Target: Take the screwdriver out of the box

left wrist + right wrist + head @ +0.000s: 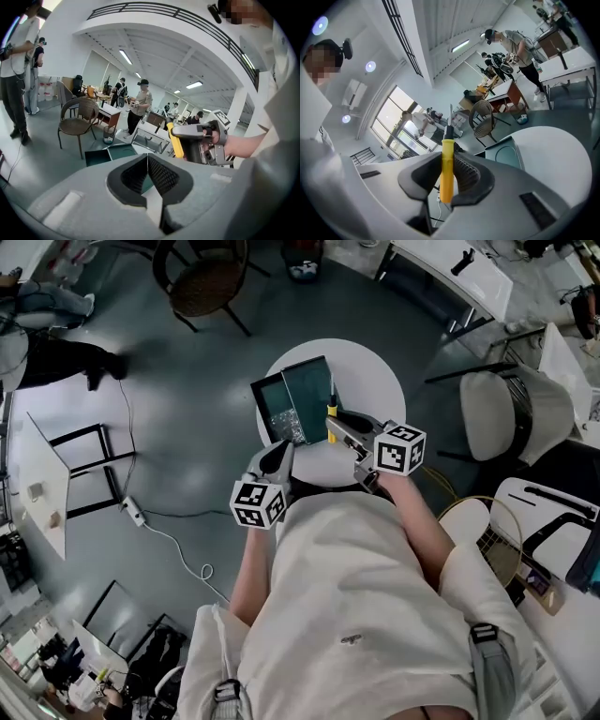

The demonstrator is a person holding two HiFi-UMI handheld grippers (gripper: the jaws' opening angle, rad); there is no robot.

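An open dark-teal box (291, 399) lies on the round white table (375, 381). My right gripper (330, 426) is shut on the yellow handle of the screwdriver (331, 409), held above the table beside the box. In the right gripper view the screwdriver (447, 168) stands upright between the pads of the right gripper (447, 176), its metal shaft pointing up; the box (504, 152) lies beyond it. My left gripper (284, 448) hovers at the table's near edge. Seen from the left gripper view, the left gripper (147, 164) is shut on nothing, and the screwdriver (177, 143) hangs above the box (117, 152).
A wicker chair (206, 282) stands beyond the table and a white chair (511, 404) to its right. A power strip with its cable (133, 512) lies on the floor at the left. Several people (139, 105) stand among desks in the background.
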